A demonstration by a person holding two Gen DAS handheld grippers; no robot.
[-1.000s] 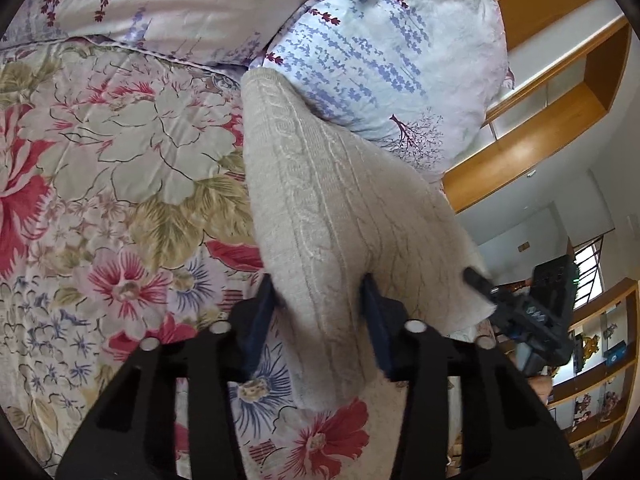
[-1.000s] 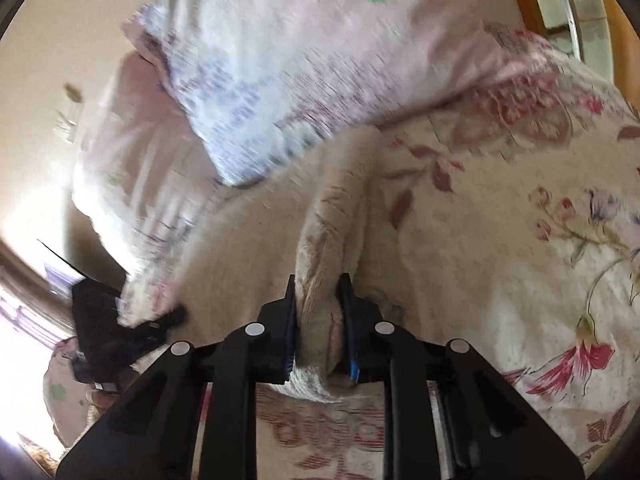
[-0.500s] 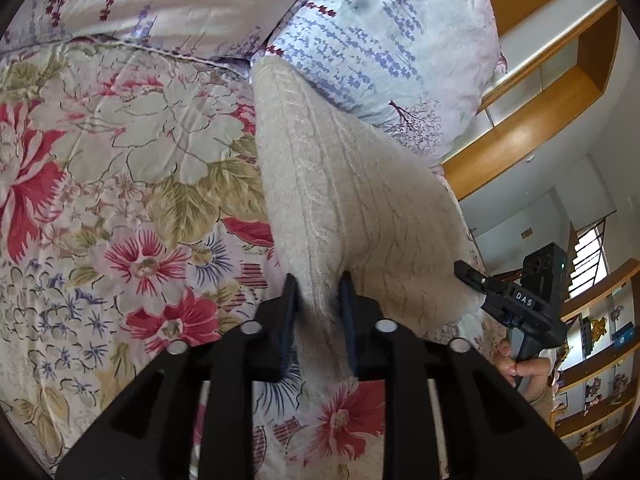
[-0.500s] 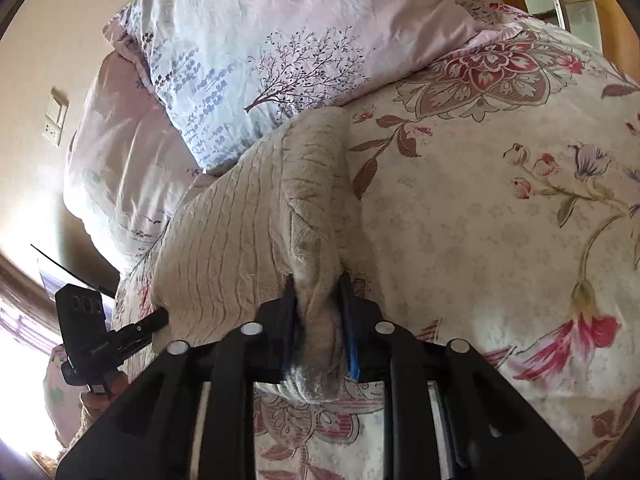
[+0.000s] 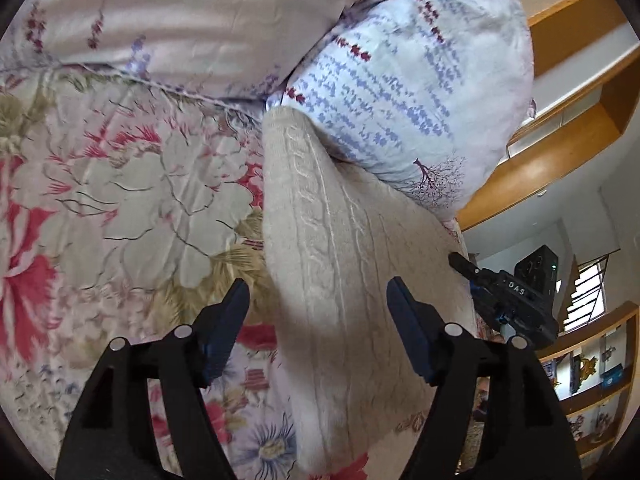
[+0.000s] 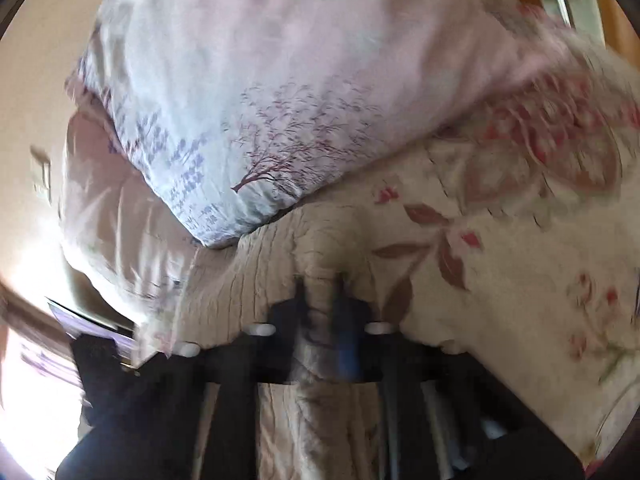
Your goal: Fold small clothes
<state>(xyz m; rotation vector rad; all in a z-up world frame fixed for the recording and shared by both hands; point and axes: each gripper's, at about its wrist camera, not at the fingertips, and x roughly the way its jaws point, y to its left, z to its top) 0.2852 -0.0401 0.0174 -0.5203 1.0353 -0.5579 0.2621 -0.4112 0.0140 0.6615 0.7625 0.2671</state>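
Jaws: left gripper (image 5: 318, 304) opening — sweater (image 5: 340, 264) between | right gripper (image 5: 466, 262) label "DAS"

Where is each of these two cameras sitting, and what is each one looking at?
Left wrist view: rides the left tool, looking down at the cream cable-knit garment on the floral quilt; its black fingers are opening, pads clear of the knit.
Right wrist view: rides the right tool, blurred, shut on a garment fold.
Shared: garment, quilt, blue-printed white pillow; the right tool shows in the left view.
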